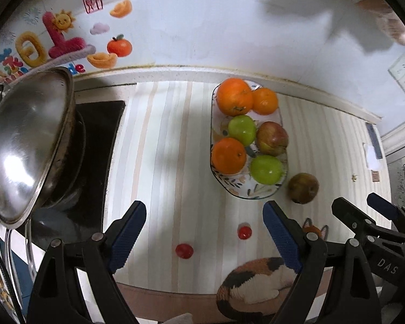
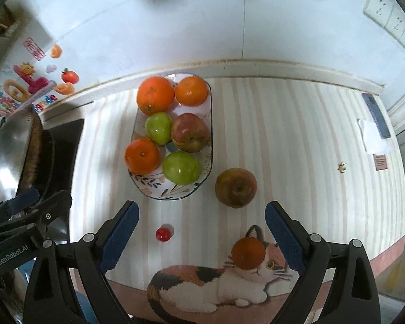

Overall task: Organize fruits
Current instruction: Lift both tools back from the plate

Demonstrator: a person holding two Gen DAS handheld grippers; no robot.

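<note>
Broadly, a striped tabletop (image 2: 283,140) carries everything, with a steel wok (image 1: 27,145) tilted at its left edge. Near the back wall an oval floral dish (image 2: 172,189) holds three oranges (image 2: 155,94), two green apples (image 2: 181,166) and a red apple (image 2: 191,132). Just beside the dish's right corner, a brownish apple (image 2: 235,187) sits on the tabletop, apart from the rim. A small orange fruit (image 2: 248,253) lies on the printed cat (image 2: 218,283). Two cherry tomatoes (image 1: 184,251) rest nearer. Both the left gripper (image 1: 205,240) and right gripper (image 2: 201,240) hover with fingers spread wide, holding nothing.
</note>
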